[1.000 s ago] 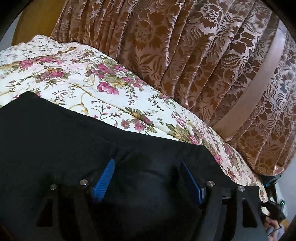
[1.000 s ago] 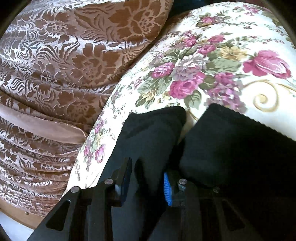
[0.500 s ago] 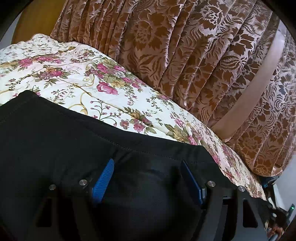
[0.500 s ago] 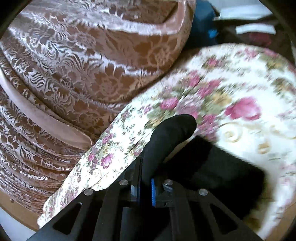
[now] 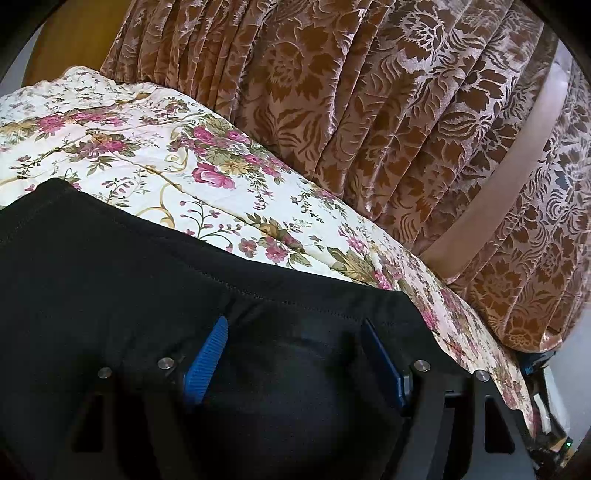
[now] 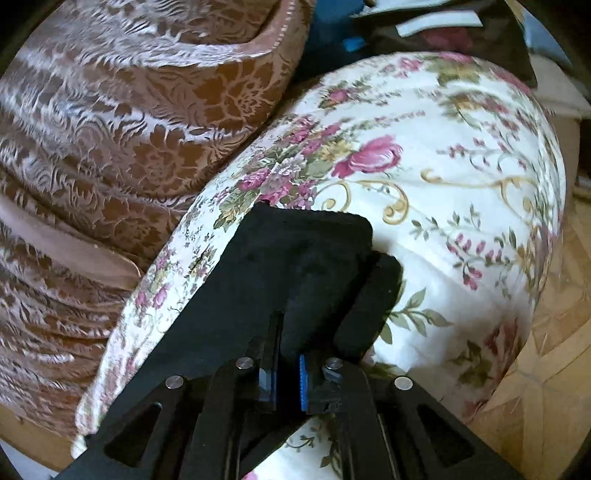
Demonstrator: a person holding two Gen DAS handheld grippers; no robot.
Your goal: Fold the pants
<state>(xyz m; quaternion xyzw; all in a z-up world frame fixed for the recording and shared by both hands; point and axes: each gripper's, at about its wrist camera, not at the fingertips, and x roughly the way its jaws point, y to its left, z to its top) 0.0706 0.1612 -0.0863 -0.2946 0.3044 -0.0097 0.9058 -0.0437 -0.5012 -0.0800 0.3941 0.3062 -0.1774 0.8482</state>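
The black pants [image 5: 110,266] lie on a floral bedspread [image 5: 129,155]. In the left wrist view my left gripper [image 5: 291,354] is open, its blue-padded fingers [image 5: 207,358] spread wide and resting on the black cloth near a stitched hem. In the right wrist view my right gripper [image 6: 286,376] is shut on a bunched end of the pants [image 6: 295,258] and holds it lifted above the bedspread [image 6: 461,221]. The lifted cloth hangs in a fold over the fingers.
A brown floral-patterned drape [image 5: 369,110] hangs along the far side of the bed; it also shows in the right wrist view [image 6: 110,129]. A wooden floor [image 6: 554,350] lies past the bed's edge at right. Dark clutter [image 6: 443,29] sits beyond the bed.
My right gripper closed on the pants end and lifted it off the bedspread, pulling back. My left gripper stayed open on the cloth and hardly moved.
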